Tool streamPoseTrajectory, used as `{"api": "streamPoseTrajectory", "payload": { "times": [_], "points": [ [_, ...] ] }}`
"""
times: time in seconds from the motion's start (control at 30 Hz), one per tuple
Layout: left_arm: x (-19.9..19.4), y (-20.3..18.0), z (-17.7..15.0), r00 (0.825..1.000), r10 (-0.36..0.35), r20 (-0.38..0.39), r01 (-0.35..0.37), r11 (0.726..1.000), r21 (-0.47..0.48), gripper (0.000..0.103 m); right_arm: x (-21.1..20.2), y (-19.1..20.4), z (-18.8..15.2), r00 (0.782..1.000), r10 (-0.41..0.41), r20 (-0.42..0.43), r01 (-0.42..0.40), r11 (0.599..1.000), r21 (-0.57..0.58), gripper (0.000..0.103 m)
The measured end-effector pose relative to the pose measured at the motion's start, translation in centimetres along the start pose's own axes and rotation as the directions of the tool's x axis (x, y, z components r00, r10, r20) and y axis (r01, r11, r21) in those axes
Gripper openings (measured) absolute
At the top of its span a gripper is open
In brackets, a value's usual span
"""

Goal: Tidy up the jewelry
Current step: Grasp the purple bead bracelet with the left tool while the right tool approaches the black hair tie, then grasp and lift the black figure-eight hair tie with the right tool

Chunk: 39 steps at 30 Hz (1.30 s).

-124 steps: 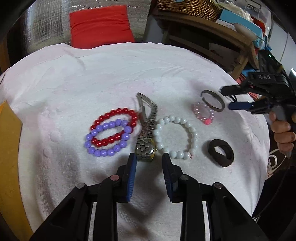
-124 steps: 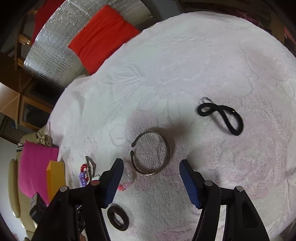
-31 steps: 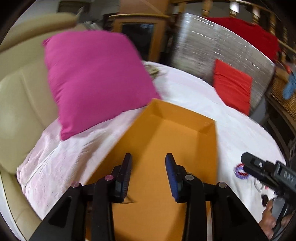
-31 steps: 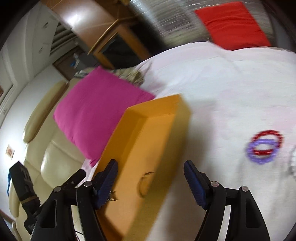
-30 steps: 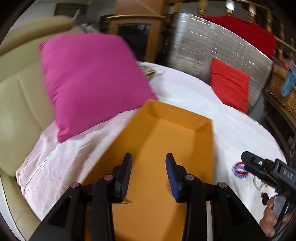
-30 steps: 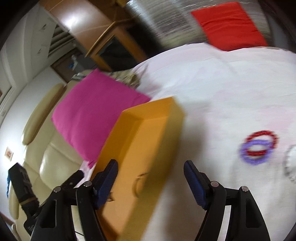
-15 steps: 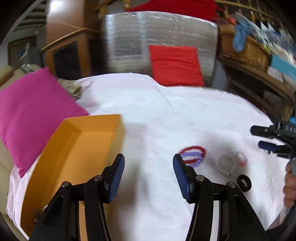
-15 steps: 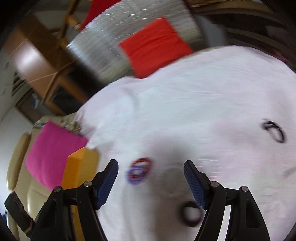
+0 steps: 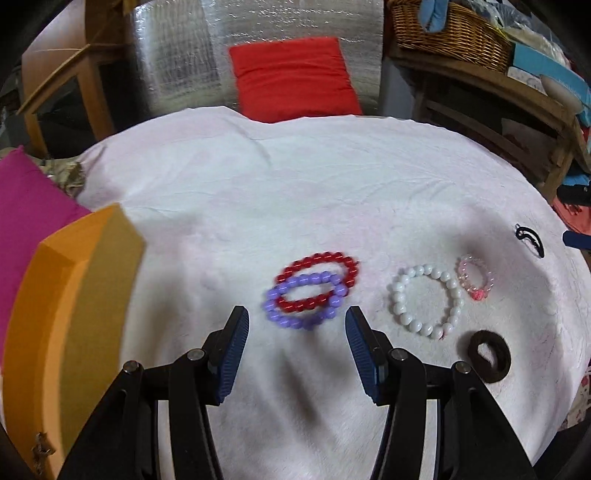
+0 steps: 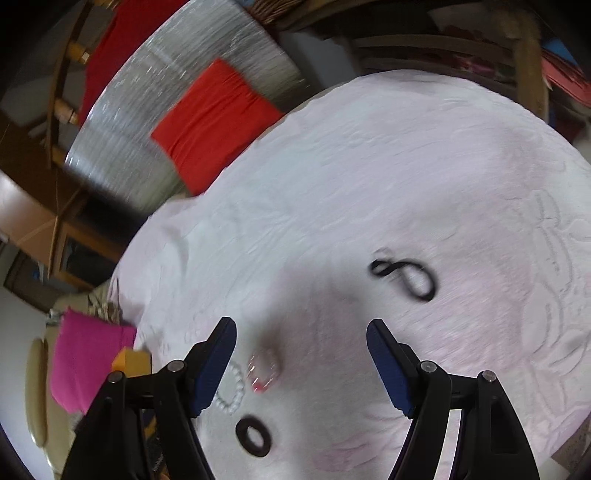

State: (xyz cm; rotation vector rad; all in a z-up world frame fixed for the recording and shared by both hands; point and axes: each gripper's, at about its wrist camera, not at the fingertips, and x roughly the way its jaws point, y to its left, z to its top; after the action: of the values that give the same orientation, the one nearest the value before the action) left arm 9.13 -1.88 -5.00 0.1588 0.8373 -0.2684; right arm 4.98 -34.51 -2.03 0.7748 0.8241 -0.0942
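On the white cloth a red bead bracelet and a purple bead bracelet lie overlapped, just beyond my open, empty left gripper. To their right lie a white bead bracelet, a small pink bracelet, a dark scrunchie and a thin black hair tie. An orange box stands at the left. My right gripper is open and empty above the cloth, with the pink bracelet, white bracelet, scrunchie and hair tie around it.
A pink cushion lies behind the orange box. A red cushion leans on a silver foil panel at the back. A wooden shelf with a wicker basket stands at the back right. The cloth's edge drops off on the right.
Both grippers have swung from above the orange box back to the jewelry. The watch and the metal bangle seen earlier on the cloth are no longer there. Both grippers stay open.
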Motion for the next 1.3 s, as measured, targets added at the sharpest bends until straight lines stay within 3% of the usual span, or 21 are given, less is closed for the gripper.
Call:
{"api": "streamPoseTrajectory", "payload": {
  "times": [0.2,0.27,0.3,0.33,0.37,0.5,0.63,0.8,0.93,1.3],
  "points": [
    [2.5,-0.8,0.5,0.995,-0.086,-0.054,0.086,0.996,-0.007,0.055,-0.5,-3.3,1.8,0.999,-0.031,0.010,0.031,0.998,0.063,0.069],
    [3.2,-1.1,0.4,0.989,-0.122,-0.077,0.123,0.992,0.000,0.029,-0.3,-4.0,2.2,0.999,-0.047,0.007,0.047,0.996,0.070,0.068],
    [3.5,-1.3,0.4,0.991,-0.112,-0.070,0.114,0.993,0.015,0.027,-0.2,-4.0,2.2,0.999,-0.053,0.005,0.053,0.996,0.074,0.068],
    [3.6,-1.4,0.4,0.991,-0.112,-0.071,0.114,0.993,0.031,0.015,-0.1,-4.2,2.3,0.998,-0.057,0.000,0.056,0.995,0.079,0.068],
    [3.9,-1.3,0.4,0.988,-0.134,-0.083,0.136,0.991,0.020,0.009,0.1,-4.3,2.3,0.998,-0.057,-0.007,0.057,0.995,0.083,0.068],
    [3.2,0.7,0.6,0.975,-0.209,-0.071,0.203,0.975,-0.089,0.009,1.1,-3.2,1.9,0.998,-0.048,-0.032,0.050,0.997,0.054,0.068],
    [1.1,2.9,0.5,0.967,-0.253,-0.035,0.246,0.959,-0.137,0.009,1.1,-2.5,1.6,0.999,-0.044,-0.032,0.045,0.999,0.025,0.068],
    [-0.6,5.3,-0.3,0.977,-0.210,-0.023,0.205,0.970,-0.132,0.009,1.2,-2.9,1.6,0.998,-0.057,-0.028,0.058,0.998,0.038,0.068],
    [-1.6,6.2,-0.9,0.974,-0.225,-0.007,0.222,0.964,-0.144,0.009,1.3,-3.1,1.7,0.997,-0.069,-0.027,0.070,0.997,0.044,0.068],
    [-1.6,3.9,-0.9,0.960,-0.279,-0.024,0.275,0.956,-0.104,0.009,2.9,-4.3,2.5,0.989,-0.133,-0.069,0.135,0.990,0.035,0.068]
  ]
}}
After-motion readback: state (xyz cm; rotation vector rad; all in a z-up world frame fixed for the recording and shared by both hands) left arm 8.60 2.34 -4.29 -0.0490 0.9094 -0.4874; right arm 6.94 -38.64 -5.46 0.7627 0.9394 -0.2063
